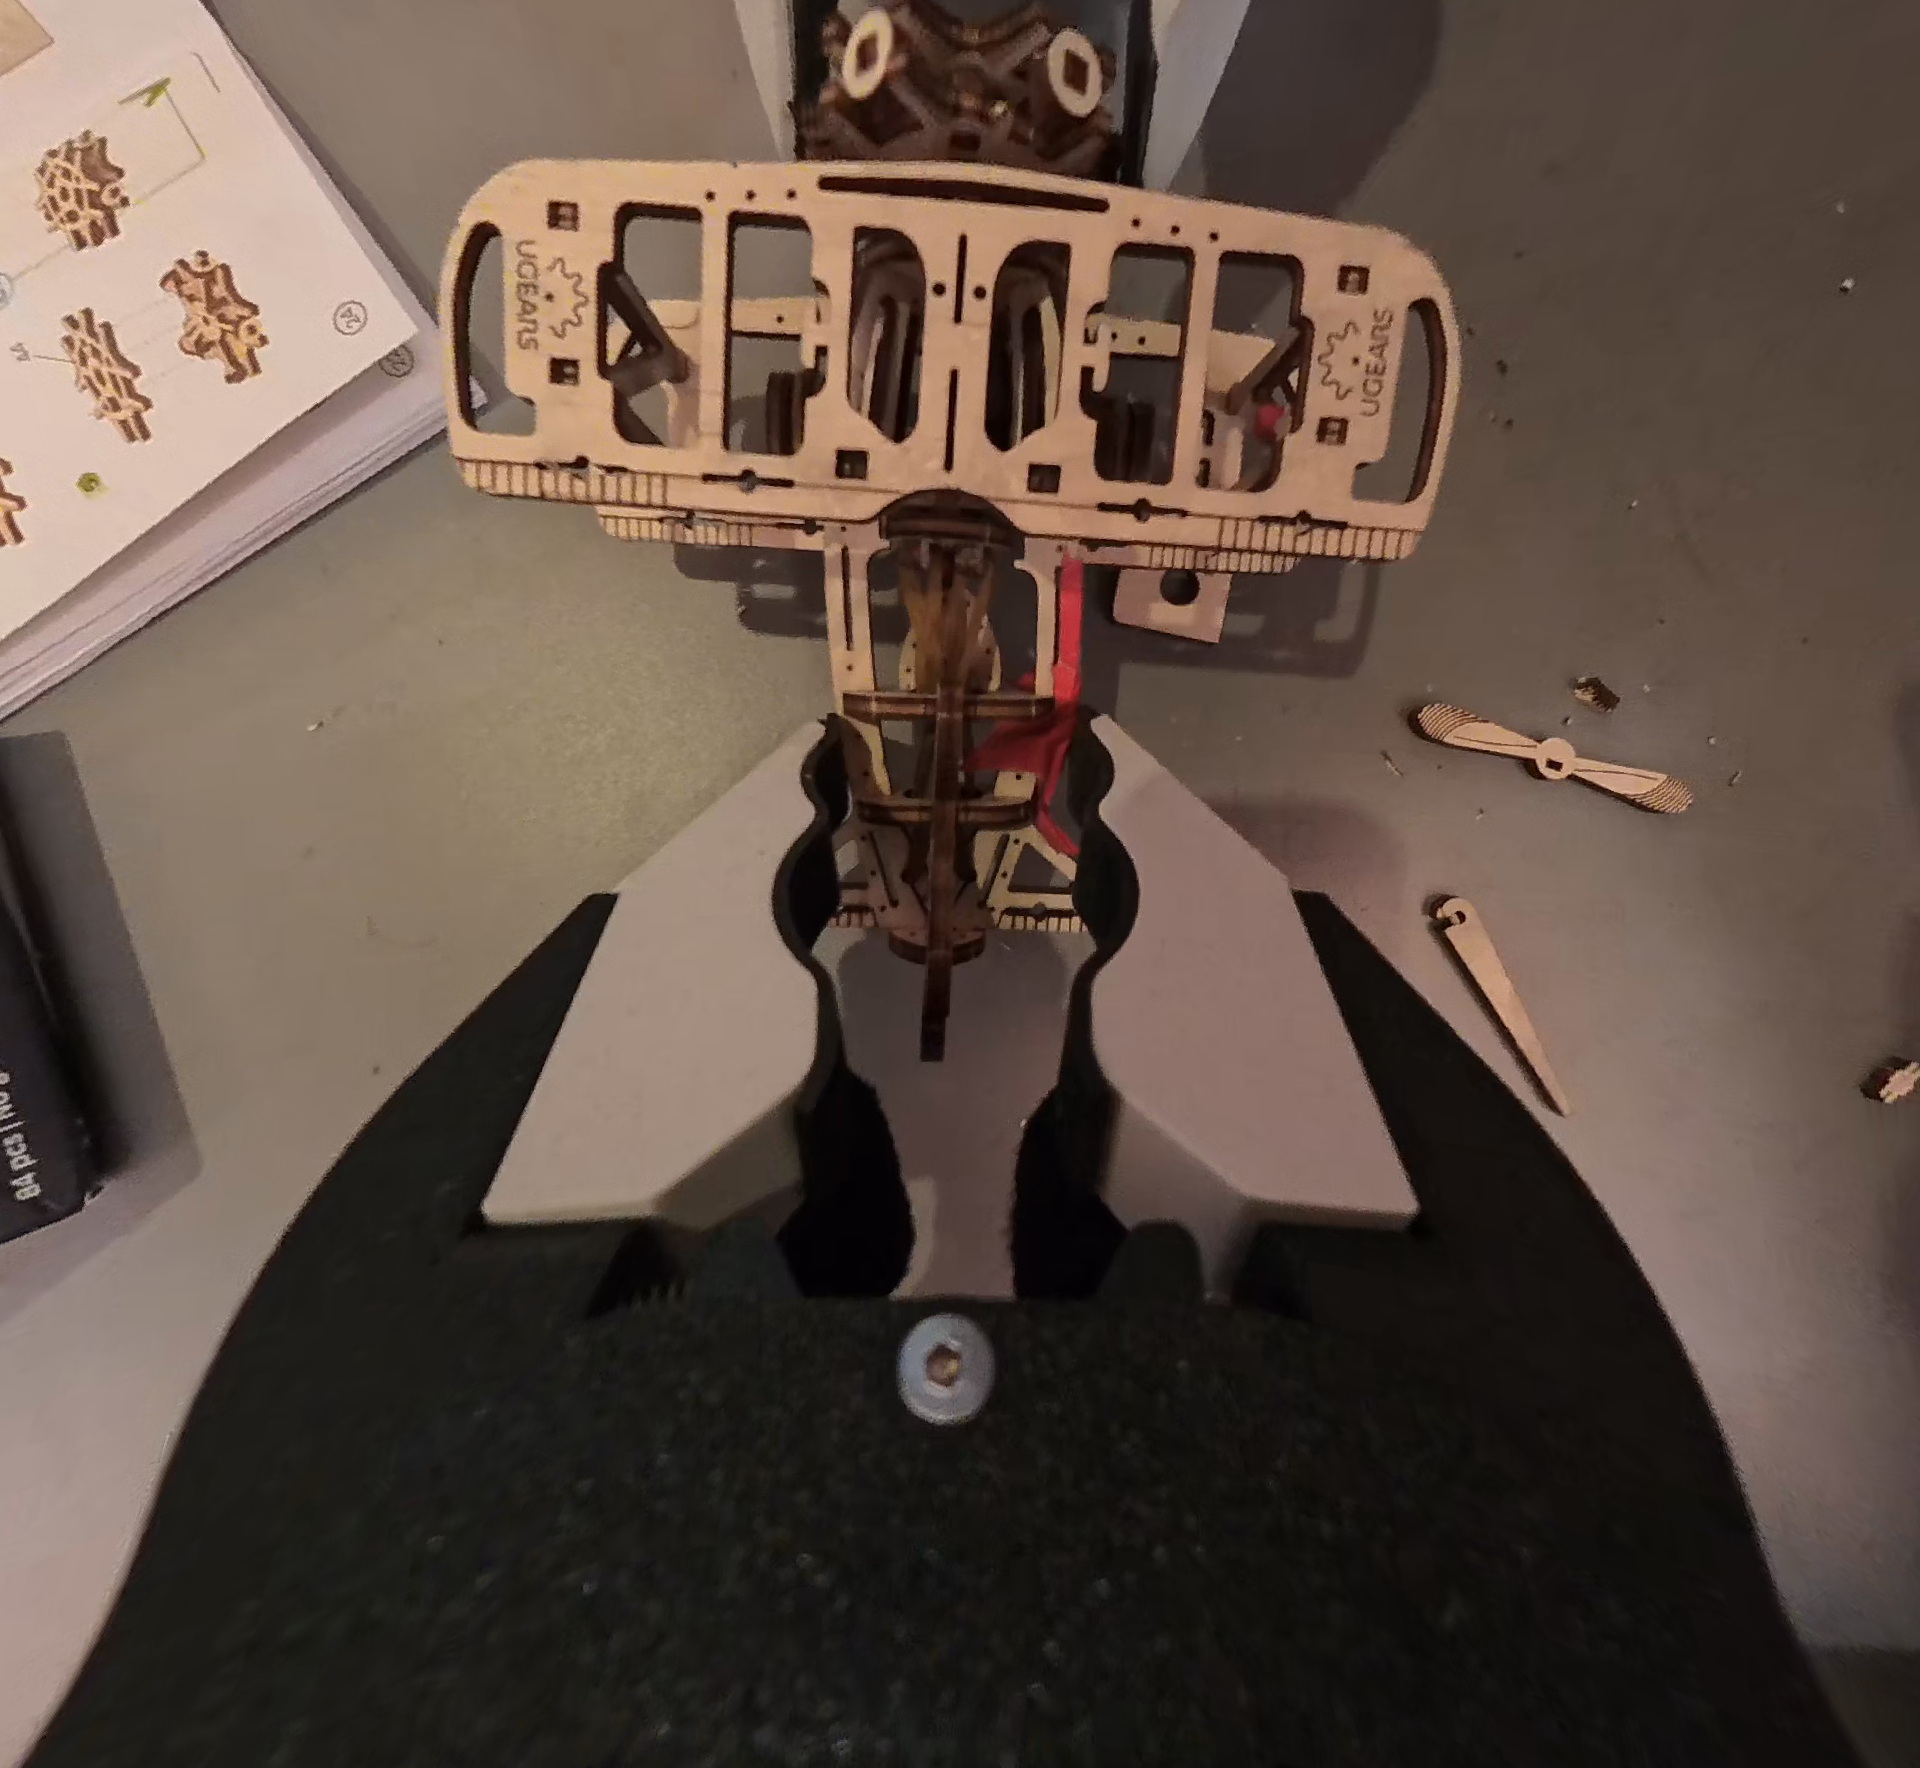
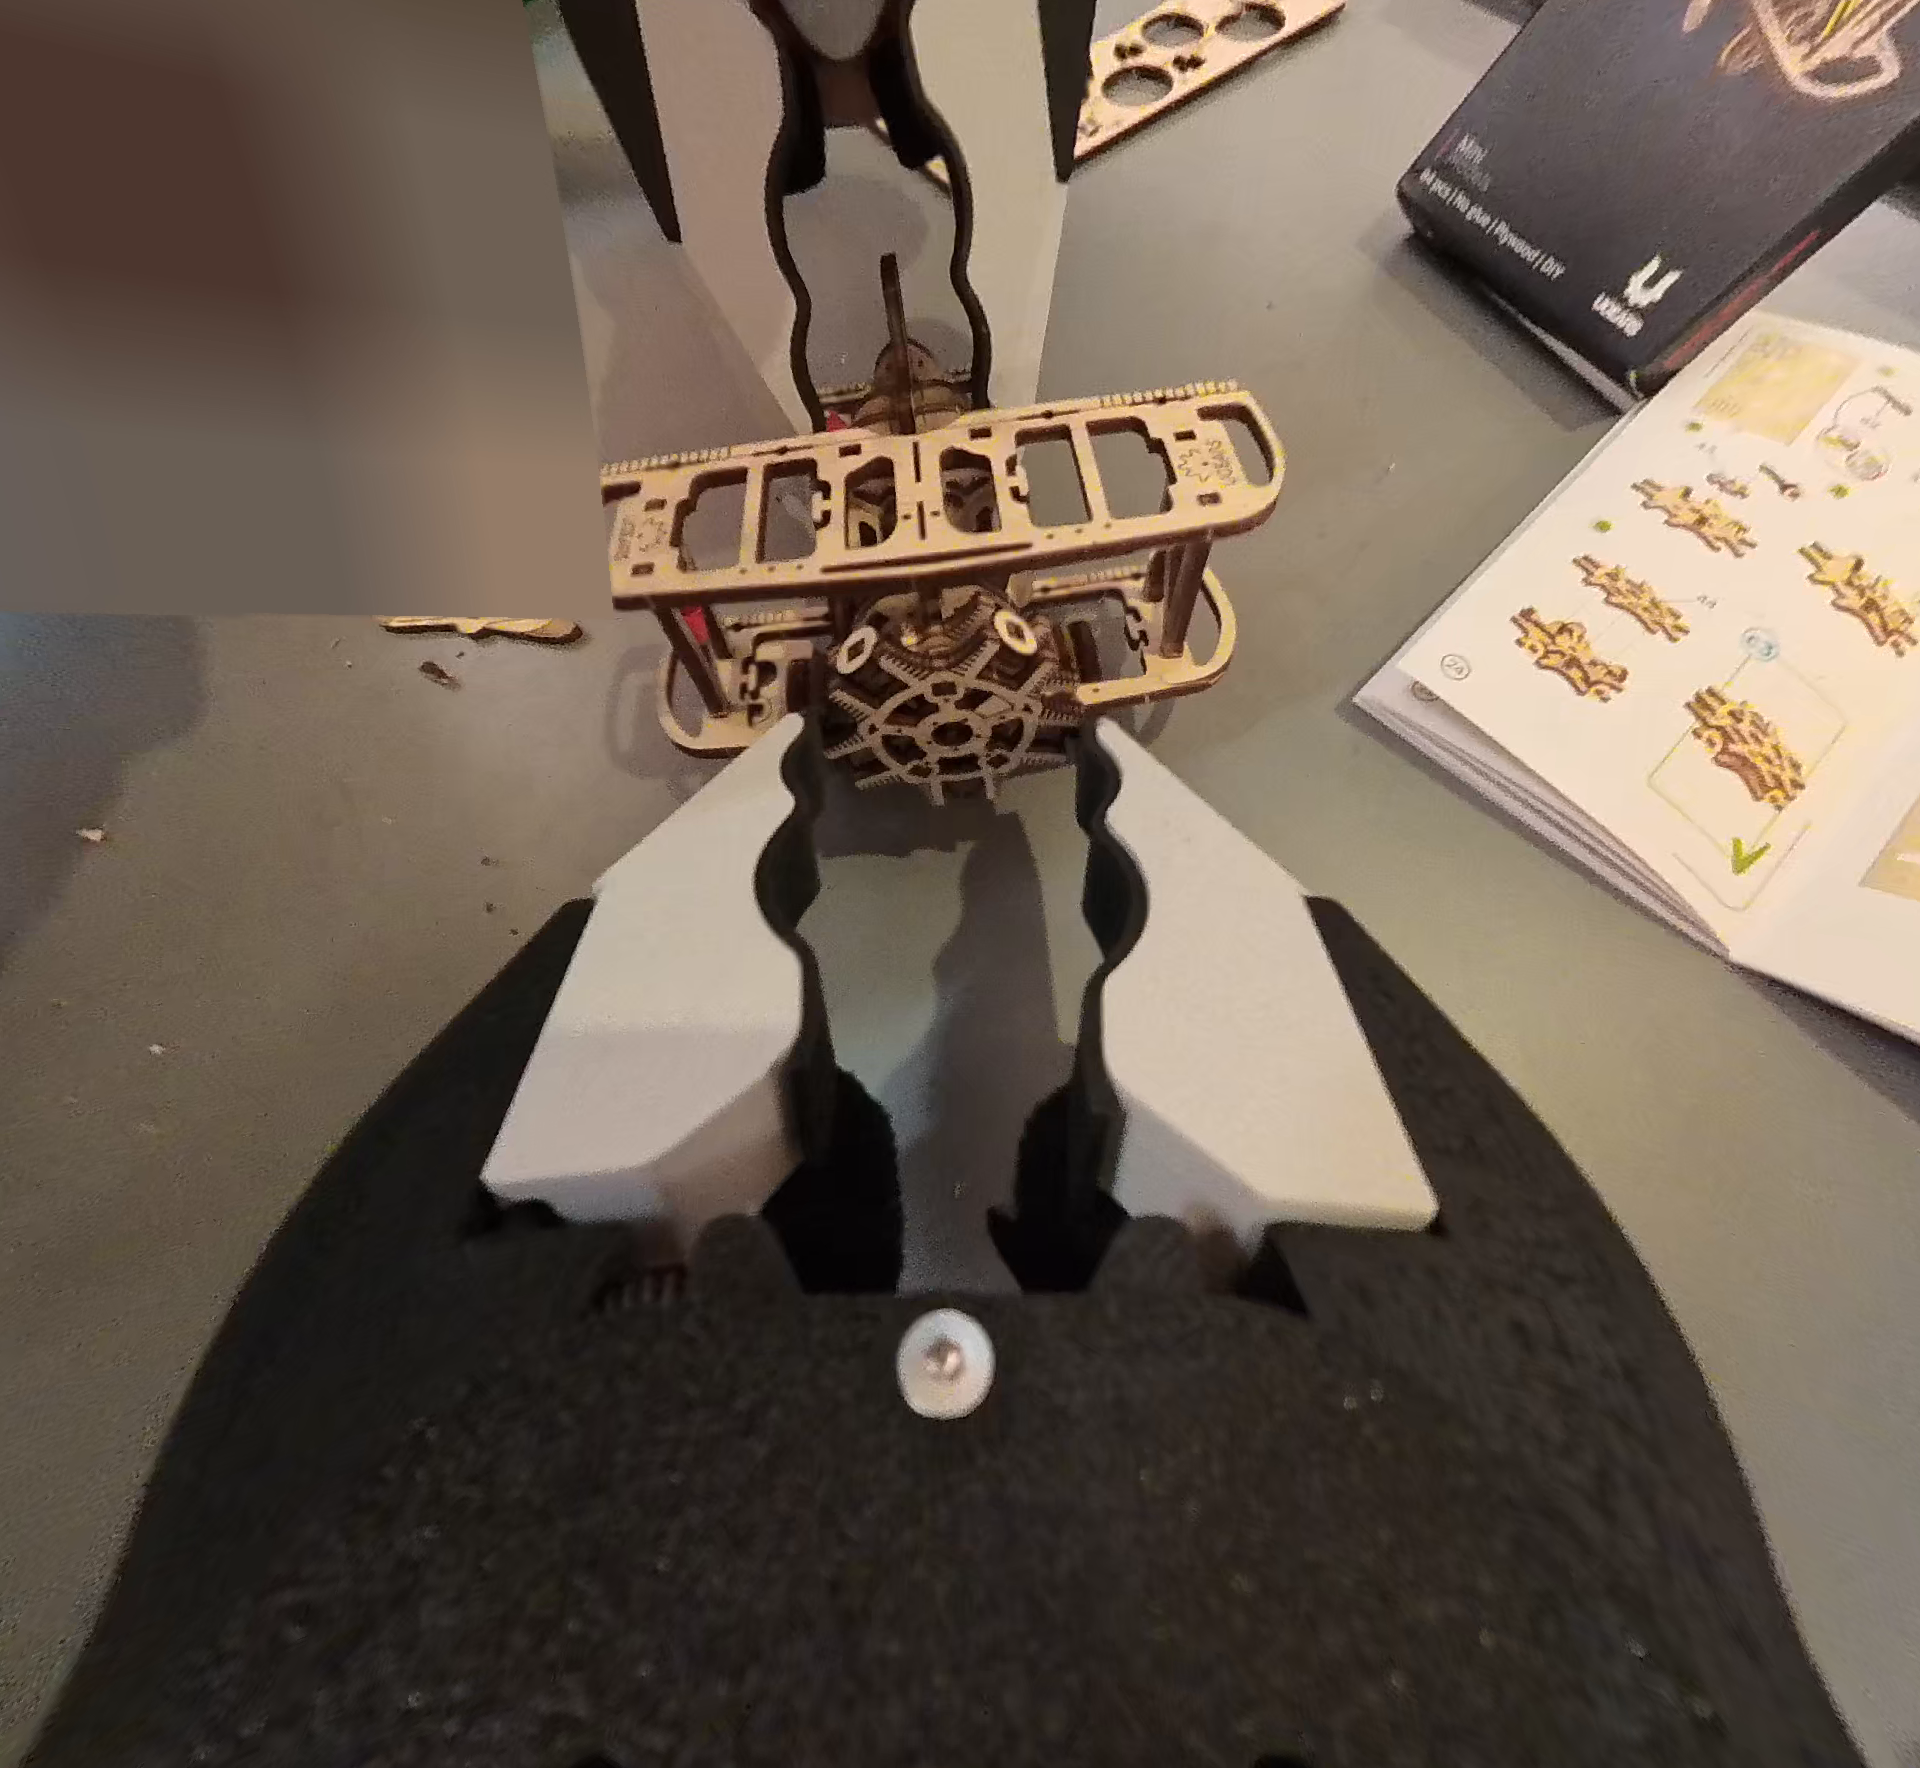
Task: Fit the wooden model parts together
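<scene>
A wooden biplane model [image 1: 951,461] stands on the grey table between my two grippers. My left gripper [image 1: 956,762] is shut on its rear fuselage, by a red strip [image 1: 1023,742]. My right gripper [image 2: 948,747] is shut on the round dark engine [image 2: 940,721] at the nose. In the left wrist view the right gripper [image 1: 961,108] shows beyond the top wing, holding the engine [image 1: 966,82]. In the right wrist view the left gripper [image 2: 888,388] shows behind the model [image 2: 935,513], around the tail. A loose wooden propeller [image 1: 1548,757] lies to the right.
An open instruction booklet [image 1: 156,316] [image 2: 1683,658] and a black kit box [image 1: 42,991] [image 2: 1683,108] lie beside the model. A pointed wooden stick [image 1: 1501,1001], small wood scraps [image 1: 1891,1079], an emptied part sheet [image 2: 1195,35] and a flat wooden piece [image 2: 478,625] lie on the table. Tip to tip, the grippers are about 9 cm apart. The loose wooden propeller [image 1: 1548,757] sits 10 cm or so from the ends of my left fingers.
</scene>
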Demonstrator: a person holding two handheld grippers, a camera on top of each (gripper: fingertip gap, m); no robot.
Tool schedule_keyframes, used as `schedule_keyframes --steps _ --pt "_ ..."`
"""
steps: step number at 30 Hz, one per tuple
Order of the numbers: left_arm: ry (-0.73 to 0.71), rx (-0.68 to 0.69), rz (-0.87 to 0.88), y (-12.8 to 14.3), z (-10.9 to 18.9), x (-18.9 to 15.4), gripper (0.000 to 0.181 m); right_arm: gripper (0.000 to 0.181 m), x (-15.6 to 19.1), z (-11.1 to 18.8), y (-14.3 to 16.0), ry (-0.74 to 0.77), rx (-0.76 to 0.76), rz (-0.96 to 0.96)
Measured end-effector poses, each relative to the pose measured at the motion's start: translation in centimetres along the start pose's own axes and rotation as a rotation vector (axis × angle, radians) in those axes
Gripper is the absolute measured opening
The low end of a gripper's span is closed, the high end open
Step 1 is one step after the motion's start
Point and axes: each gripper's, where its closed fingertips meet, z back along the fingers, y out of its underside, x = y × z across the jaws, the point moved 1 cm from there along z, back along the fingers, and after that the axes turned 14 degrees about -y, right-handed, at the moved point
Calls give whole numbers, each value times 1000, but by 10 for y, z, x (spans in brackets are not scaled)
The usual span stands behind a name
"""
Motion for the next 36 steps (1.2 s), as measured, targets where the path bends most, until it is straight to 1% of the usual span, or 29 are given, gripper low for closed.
schedule_keyframes --steps 1,4,8,11,14,16,22,28,33,36 --pt "1 -2 3 0 0 0 40 47 -1 0 0 1 -9 18" --pt "-1 -2 -3 -1 -1 0 40 47 0 1 1 -9 -7 -24" --pt "-7 -2 -13 -1 -1 0 39 47 1 0 2 0 18 -19" --pt "-14 4 -24 -1 -1 -1 40 47 2 1 2 -21 27 -85" --pt "-11 2 -20 -2 -1 -1 40 46 3 1 1 -66 -2 -169" --pt "-7 -3 -11 -2 -1 -1 40 47 2 2 2 -77 -11 -180" --pt "1 0 0 -3 -2 -1 40 47 1 1 4 -31 13 -65" --pt "0 -3 -4 -3 -2 -2 40 47 2 1 5 -31 27 -70" --pt "-7 3 -7 -2 -1 -1 40 47 0 1 2 -8 8 4" --pt "-15 11 -15 -2 -1 -1 39 47 1 3 0 -6 -1 11"
